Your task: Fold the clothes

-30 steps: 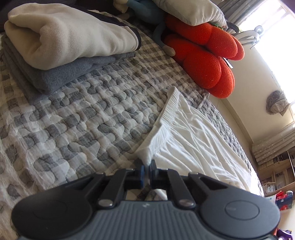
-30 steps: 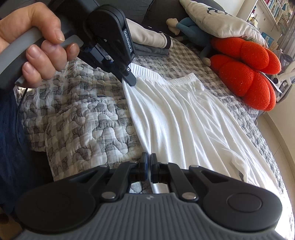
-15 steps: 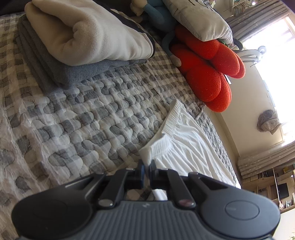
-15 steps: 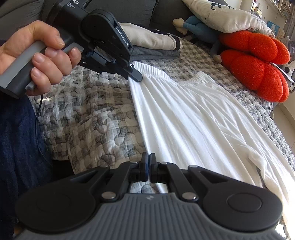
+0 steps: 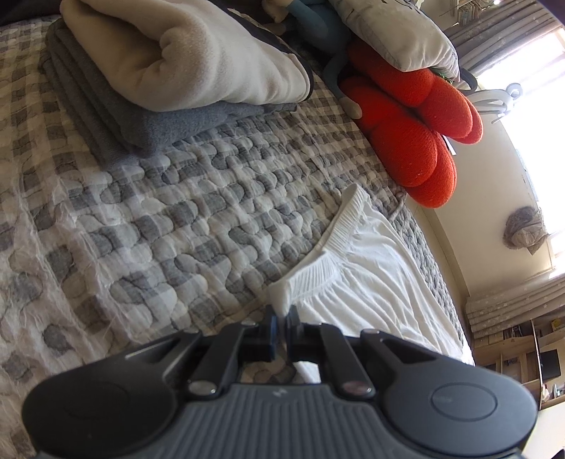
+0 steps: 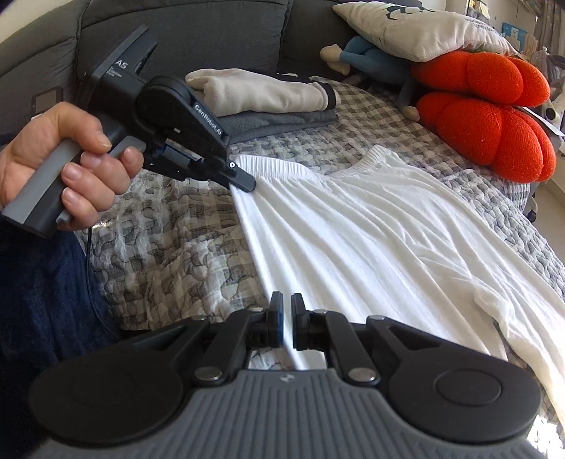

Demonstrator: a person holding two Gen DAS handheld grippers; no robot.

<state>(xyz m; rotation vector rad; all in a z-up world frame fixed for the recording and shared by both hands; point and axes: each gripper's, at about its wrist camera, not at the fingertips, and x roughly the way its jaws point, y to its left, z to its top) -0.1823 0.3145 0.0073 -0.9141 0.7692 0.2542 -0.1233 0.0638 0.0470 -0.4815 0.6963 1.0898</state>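
A white garment (image 6: 370, 229) with an elastic waistband lies spread on the grey checked quilt (image 5: 141, 212). My left gripper (image 5: 281, 319) is shut on a corner of the waistband (image 5: 310, 279), which bunches up just beyond the pads. In the right wrist view a hand (image 6: 70, 159) holds that left gripper (image 6: 245, 183) at the garment's top left corner. My right gripper (image 6: 286, 317) is at the garment's near left edge. Its jaws are opening: a narrow gap shows between the pads, the cloth's edge runs through it, and the pads do not press on it.
A folded stack of cream and grey fleece (image 5: 176, 63) sits at the head of the bed. Red round cushions (image 6: 487, 106), a pale pillow (image 6: 416, 28) and a blue plush toy (image 6: 367, 56) line the far side. A dark sofa back (image 6: 212, 31) rises behind.
The right gripper's pads, pressed together before, now stand slightly apart, and that gripper has risen. The left gripper keeps its grip on the waistband corner and has rolled a little.
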